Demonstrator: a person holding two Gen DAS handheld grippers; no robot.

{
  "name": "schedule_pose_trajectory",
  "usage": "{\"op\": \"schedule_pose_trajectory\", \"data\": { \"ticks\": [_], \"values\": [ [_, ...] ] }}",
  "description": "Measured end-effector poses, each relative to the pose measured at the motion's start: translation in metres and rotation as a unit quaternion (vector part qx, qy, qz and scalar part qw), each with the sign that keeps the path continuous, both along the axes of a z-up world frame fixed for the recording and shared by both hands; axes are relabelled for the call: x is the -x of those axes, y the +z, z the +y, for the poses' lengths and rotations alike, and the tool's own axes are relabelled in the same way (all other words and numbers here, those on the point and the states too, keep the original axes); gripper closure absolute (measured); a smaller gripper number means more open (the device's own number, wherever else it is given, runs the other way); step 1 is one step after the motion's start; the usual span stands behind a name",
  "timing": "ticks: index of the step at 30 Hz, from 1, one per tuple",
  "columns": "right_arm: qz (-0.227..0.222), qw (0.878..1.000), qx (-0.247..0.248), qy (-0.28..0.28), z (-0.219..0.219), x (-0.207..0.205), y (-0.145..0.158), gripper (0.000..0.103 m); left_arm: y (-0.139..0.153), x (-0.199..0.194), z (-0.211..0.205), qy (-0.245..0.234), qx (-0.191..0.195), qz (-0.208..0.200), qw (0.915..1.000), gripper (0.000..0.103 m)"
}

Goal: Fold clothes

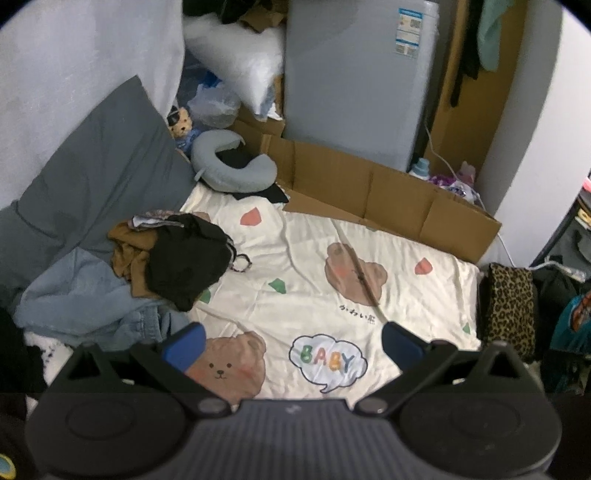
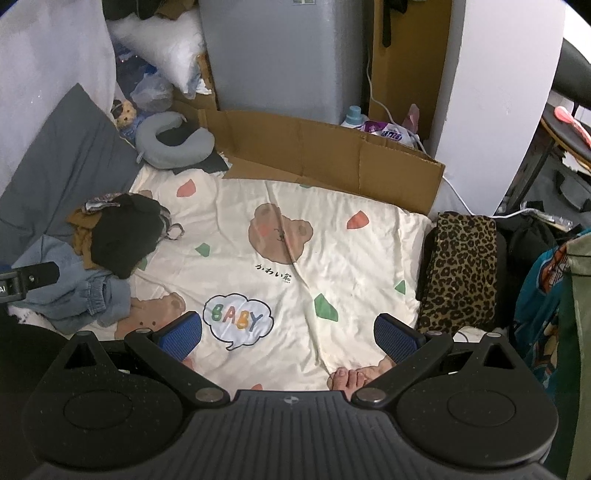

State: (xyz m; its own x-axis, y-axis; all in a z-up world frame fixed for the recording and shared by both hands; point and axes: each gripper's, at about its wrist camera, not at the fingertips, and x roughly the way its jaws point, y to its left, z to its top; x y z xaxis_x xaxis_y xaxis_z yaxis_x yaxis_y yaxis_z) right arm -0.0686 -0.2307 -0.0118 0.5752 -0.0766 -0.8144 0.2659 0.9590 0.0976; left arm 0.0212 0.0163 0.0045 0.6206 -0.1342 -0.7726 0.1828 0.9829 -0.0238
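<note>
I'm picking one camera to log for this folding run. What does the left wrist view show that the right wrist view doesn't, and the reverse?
Only the left wrist view shows the blue label on the grey appliance. Only the right wrist view shows bare toes on the bedding, plus the left tool's finger at its left edge. Both share the unfolded clothes pile, the bear-print blanket, the leopard-print fabric, and an open, empty tool: left tool, right tool.

Bed centre (image 1: pixel 314 236) open and passable, clothes pile (image 1: pixel 177 254) obstructing left side, cardboard (image 1: pixel 388 192) walling far edge, leopard-print fabric (image 1: pixel 509 310) blocking right edge.
</note>
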Motion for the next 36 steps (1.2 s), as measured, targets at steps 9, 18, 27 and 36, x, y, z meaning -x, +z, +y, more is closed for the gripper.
{"op": "schedule_pose_trajectory", "data": {
  "ticks": [9, 18, 27, 36],
  "values": [
    [0.002, 1.0, 0.002, -0.002, -0.003, 0.001, 0.0, 0.001, 0.001, 0.0, -0.002, -0.001, -0.01, -0.009, 0.9999, 0.001],
    [-0.001, 1.0, -0.011, -0.009, -0.009, 0.003, 0.0, 0.001, 0.001, 0.0, -0.009, 0.0, -0.031, -0.013, 0.9994, 0.001],
    [-0.001, 1.0, -0.005, -0.008, -0.008, 0.003, 0.0, 0.001, 0.0, -0.003, -0.005, 0.0, -0.017, -0.001, 0.9998, 0.001],
    [0.0, 1.0, -0.001, -0.01, -0.004, 0.001, 0.0, 0.001, 0.0, 0.002, -0.007, -0.001, -0.031, -0.016, 0.9994, 0.001]
  ]
}}
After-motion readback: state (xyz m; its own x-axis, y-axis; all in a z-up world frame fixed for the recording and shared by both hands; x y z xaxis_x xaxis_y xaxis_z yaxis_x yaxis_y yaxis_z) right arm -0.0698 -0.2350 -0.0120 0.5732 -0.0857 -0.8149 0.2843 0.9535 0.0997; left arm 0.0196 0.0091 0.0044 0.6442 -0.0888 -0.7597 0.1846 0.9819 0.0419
